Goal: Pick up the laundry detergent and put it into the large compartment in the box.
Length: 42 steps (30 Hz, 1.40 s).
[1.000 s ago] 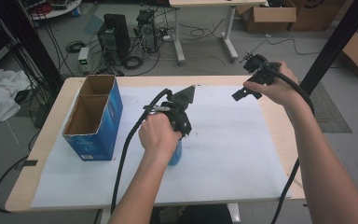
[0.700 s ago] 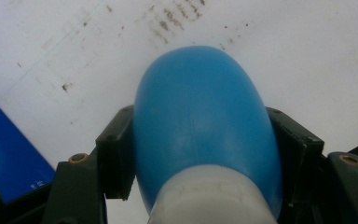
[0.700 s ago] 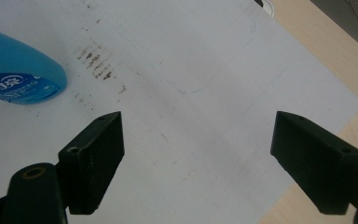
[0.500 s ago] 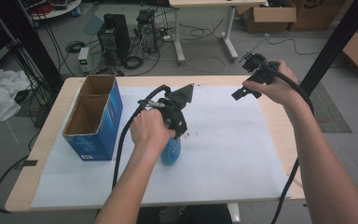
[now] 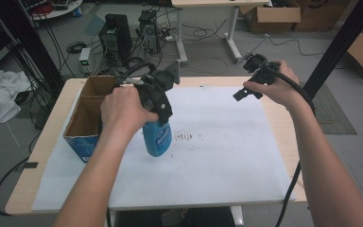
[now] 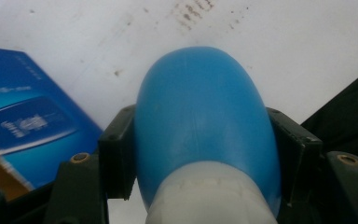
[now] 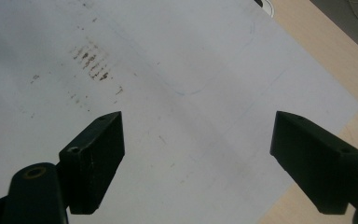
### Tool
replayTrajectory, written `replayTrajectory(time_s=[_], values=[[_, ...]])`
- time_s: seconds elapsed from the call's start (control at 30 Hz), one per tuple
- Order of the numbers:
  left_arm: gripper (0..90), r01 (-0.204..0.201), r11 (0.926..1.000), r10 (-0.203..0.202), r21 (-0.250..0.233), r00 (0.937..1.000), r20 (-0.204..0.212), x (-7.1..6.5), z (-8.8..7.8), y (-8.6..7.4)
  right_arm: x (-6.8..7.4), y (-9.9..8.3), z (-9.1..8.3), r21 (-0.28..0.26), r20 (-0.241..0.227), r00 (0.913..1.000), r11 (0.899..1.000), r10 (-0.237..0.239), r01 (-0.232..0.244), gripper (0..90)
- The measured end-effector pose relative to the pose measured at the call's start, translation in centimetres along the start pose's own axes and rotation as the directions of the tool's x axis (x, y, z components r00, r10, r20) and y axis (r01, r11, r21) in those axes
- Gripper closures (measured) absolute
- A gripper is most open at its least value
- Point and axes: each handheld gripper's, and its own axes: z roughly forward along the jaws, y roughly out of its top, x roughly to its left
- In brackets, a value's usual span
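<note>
**Blue bottle gripped by the left gripper, clear of the sheet**

While the left gripper (image 5: 163, 124) clamps its jaws on either side of the blue bottle (image 5: 157, 138) just below its white neck, the bottle hangs above the white sheet (image 5: 227, 161), just right of the cardboard box (image 5: 86, 126) at the table's left. Far right, the right gripper (image 7: 198, 161) hovers over the sheet, jaws wide apart with nothing between them.

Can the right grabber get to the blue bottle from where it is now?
Probably yes. The right gripper is open and holds nothing, with bare white paper between it and the blue bottle. But the left gripper already clamps the bottle near its top.
</note>
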Motion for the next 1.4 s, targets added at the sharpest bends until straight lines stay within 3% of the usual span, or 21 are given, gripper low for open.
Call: replayTrajectory(time_s=[0.1,0.27,0.43,0.5,0.53,0.6,0.73,0.93,1.07,1.23,1.4], values=[[36.6,-0.011,0.9999,0.011,0.0,0.9999,0.004,0.9,-1.7,-0.4,0.0,0.1,0.0,0.001,0.001,1.0,1.0,-0.004,0.004,17.6],[36.7,0.012,0.9999,-0.012,0.003,0.9999,0.003,2.8,-4.5,-1.2,-0.1,0.2,0.0,0.001,0.004,1.0,1.0,-0.002,0.002,17.6],[36.8,0.076,0.9971,-0.076,0.0,0.9971,-0.005,4.7,-6.2,-1.9,-0.2,0.2,0.1,0.003,0.005,1.0,1.0,-0.003,0.003,17.6],[36.9,0.142,0.9898,-0.141,0.013,0.9898,-0.015,6.2,-7.1,-2.5,-0.2,0.2,0.1,0.006,0.008,1.0,1.0,0.001,-0.001,17.6],[36.8,0.142,0.9898,-0.141,0.013,0.9898,-0.015,6.2,-7.1,-2.5,-0.3,0.2,0.2,0.008,0.007,1.0,1.0,0.001,-0.001,17.6],[36.9,0.207,0.9784,-0.207,0.002,0.9781,-0.027,7.3,-7.6,-3.0,-0.3,0.3,0.2,0.01,0.007,1.0,1.0,0.0,0.0,17.7],[36.9,0.323,0.9458,-0.324,-0.031,0.9443,-0.056,9.1,-8.6,-4.2,-0.4,0.3,0.2,0.013,0.009,1.0,1.0,0.001,-0.001,17.7],[37.0,0.405,0.913,-0.408,-0.045,0.9087,-0.089,11.4,-9.8,-5.7,-0.8,0.2,0.1,0.01,0.007,0.9999,1.0,0.01,-0.01,17.7],[37.1,0.444,0.8952,-0.446,-0.044,0.8878,-0.115,12.7,-10.0,-6.5,-0.9,0.2,0.1,0.007,0.006,0.9999,1.0,0.01,-0.01,17.7],[37.1,0.47,0.8816,-0.471,-0.04,0.8732,-0.124,14.0,-9.8,-6.9,-0.8,0.3,0.1,0.013,0.014,0.9999,1.0,0.01,-0.011,17.9],[37.2,0.483,0.8748,-0.484,-0.037,0.8666,-0.123,14.9,-9.1,-7.1,-1.0,0.3,0.1,0.017,0.016,0.9998,1.0,0.012,-0.012,17.9]])
